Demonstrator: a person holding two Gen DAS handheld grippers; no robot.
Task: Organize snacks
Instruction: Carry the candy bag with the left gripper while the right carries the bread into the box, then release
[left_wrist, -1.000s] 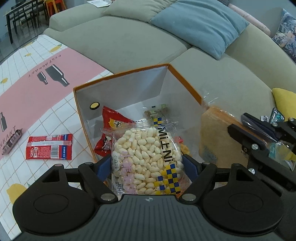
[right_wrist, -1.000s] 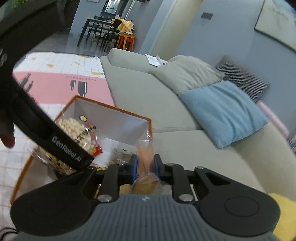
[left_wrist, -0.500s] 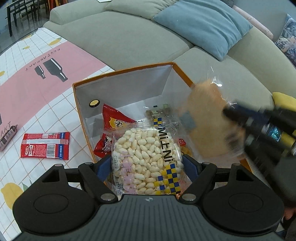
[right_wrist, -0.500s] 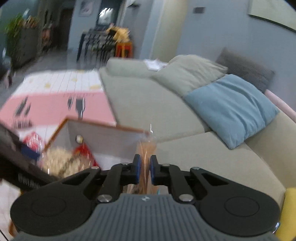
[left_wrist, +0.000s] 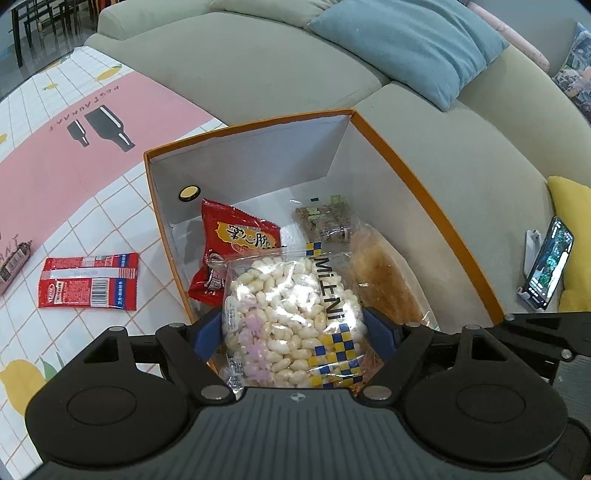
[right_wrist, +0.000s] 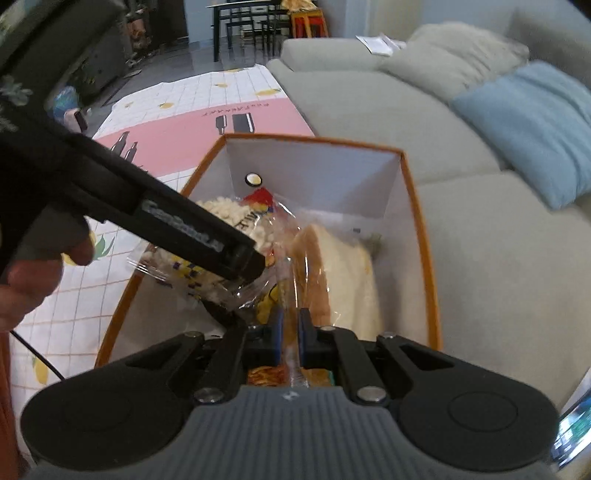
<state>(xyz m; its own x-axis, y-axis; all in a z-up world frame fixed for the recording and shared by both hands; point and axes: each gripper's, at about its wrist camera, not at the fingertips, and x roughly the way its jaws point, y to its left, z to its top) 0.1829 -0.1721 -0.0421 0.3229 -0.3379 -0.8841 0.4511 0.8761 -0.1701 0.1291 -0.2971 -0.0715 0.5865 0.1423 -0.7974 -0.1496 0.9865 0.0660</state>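
A home living room. A long grey-green sofa (left_wrist: 280, 70) carries a blue cushion (left_wrist: 413, 44), a patterned play mat (left_wrist: 70, 147) covers the floor, and a dining table with chairs (right_wrist: 251, 18) stands beyond.

The box (left_wrist: 424, 192) is looking like stiff card, matt white inside with an orange rim. The puff bag (left_wrist: 291, 314) is gleaming as clear, crinkly plastic film, and the bread wrap (left_wrist: 384, 280) is shining the same way. The red packet (left_wrist: 240, 240) is showing glossy foil, as is the sachet (left_wrist: 88, 282). The left claw (left_wrist: 295, 332) is appearing in matt black plastic with blue pads and bright metal pins. The sofa (left_wrist: 258, 74) is wearing matt woven cloth. The tabletop (left_wrist: 55, 147) cover is lying smooth and printed.
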